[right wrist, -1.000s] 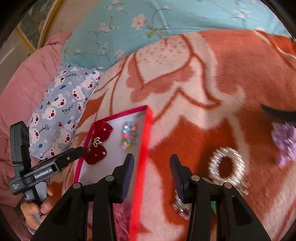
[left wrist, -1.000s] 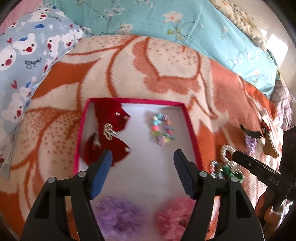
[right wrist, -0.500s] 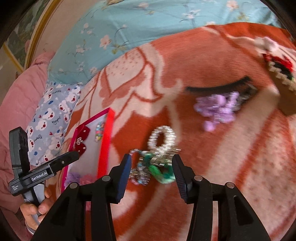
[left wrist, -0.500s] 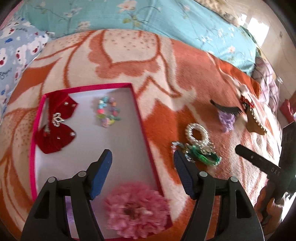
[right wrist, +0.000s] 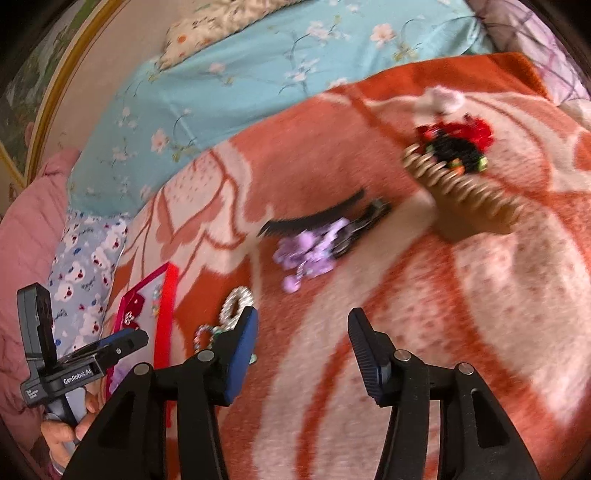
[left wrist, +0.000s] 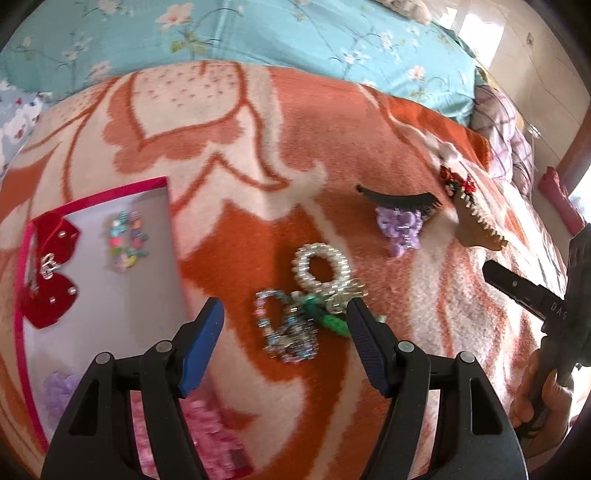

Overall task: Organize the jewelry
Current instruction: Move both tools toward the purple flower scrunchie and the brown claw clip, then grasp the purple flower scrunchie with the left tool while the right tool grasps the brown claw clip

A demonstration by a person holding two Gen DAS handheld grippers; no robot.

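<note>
A pink-rimmed box [left wrist: 94,192] on the blanket holds a red bow [left wrist: 50,266], a colourful bead bracelet [left wrist: 127,242], a purple flower [left wrist: 59,391] and a pink flower [left wrist: 207,435]. My left gripper [left wrist: 284,321] is open and empty over a tangle of a pearl ring [left wrist: 319,262], a blue bead bracelet [left wrist: 284,332] and a green piece [left wrist: 327,319]. My right gripper [right wrist: 301,332] is open and empty over bare blanket. A black comb clip with purple beads [right wrist: 314,240] and a tan comb with red flowers [right wrist: 454,173] lie farther off.
An orange and cream blanket [left wrist: 240,122] covers the bed. A turquoise floral quilt [left wrist: 258,33] lies behind it. A bear-print pillow [right wrist: 88,254] sits at the left. The box rim [right wrist: 166,314] shows left of my right gripper.
Both grippers have swung right, away from the box. The left one now hovers over the bracelet tangle. The right one has passed the tangle and faces the combs.
</note>
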